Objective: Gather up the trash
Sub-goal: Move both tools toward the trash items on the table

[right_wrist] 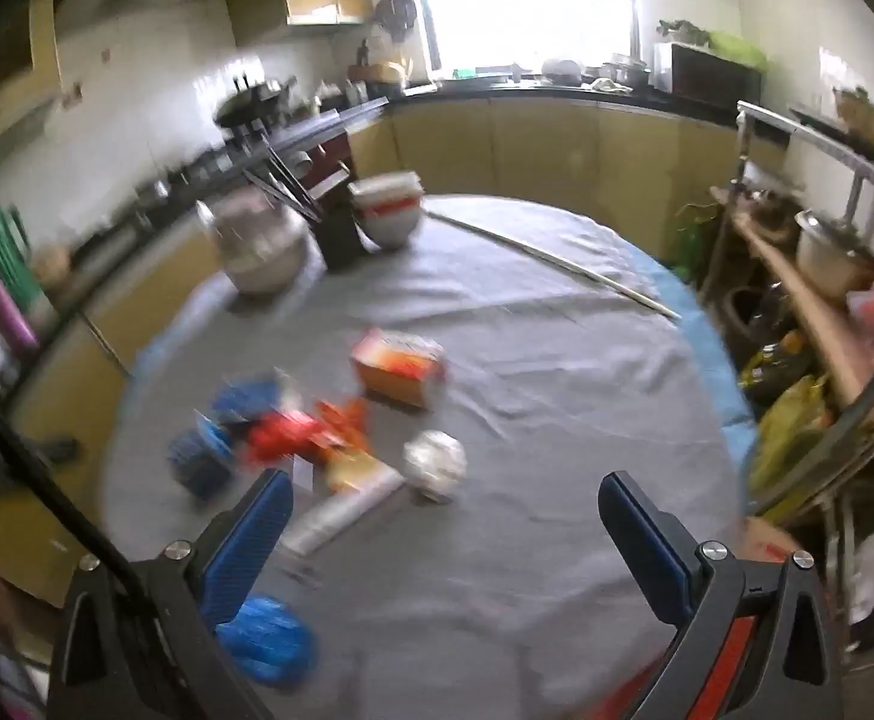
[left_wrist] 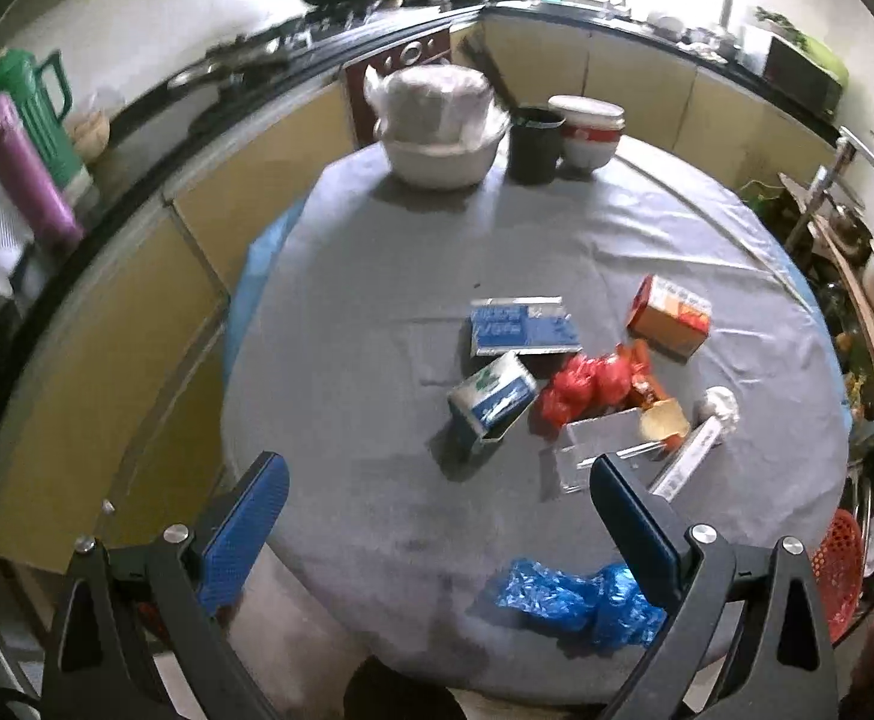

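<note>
Trash lies on a round grey-clothed table (left_wrist: 377, 312): a flat blue packet (left_wrist: 524, 327), a blue-white carton (left_wrist: 491, 399), a red plastic bag (left_wrist: 587, 387), an orange box (left_wrist: 671, 315), a crumpled white ball (left_wrist: 719, 405), a white tube (left_wrist: 692, 459), a clear wrapper (left_wrist: 602, 450). A crumpled blue bag (left_wrist: 575, 597) lies near the front edge. My left gripper (left_wrist: 437, 516) is open and empty above the near table. My right gripper (right_wrist: 446, 531) is open and empty, just short of the white ball (right_wrist: 435, 465), the tube (right_wrist: 341, 513) and the orange box (right_wrist: 401, 369).
A covered white basin (left_wrist: 437, 126), a black cup (left_wrist: 534, 144) and stacked bowls (left_wrist: 587, 129) stand at the table's far side. Yellow kitchen cabinets (left_wrist: 107, 330) curve along the left and back. A cluttered shelf rack (right_wrist: 821, 312) stands on the right. Thermoses (left_wrist: 23, 138) stand far left.
</note>
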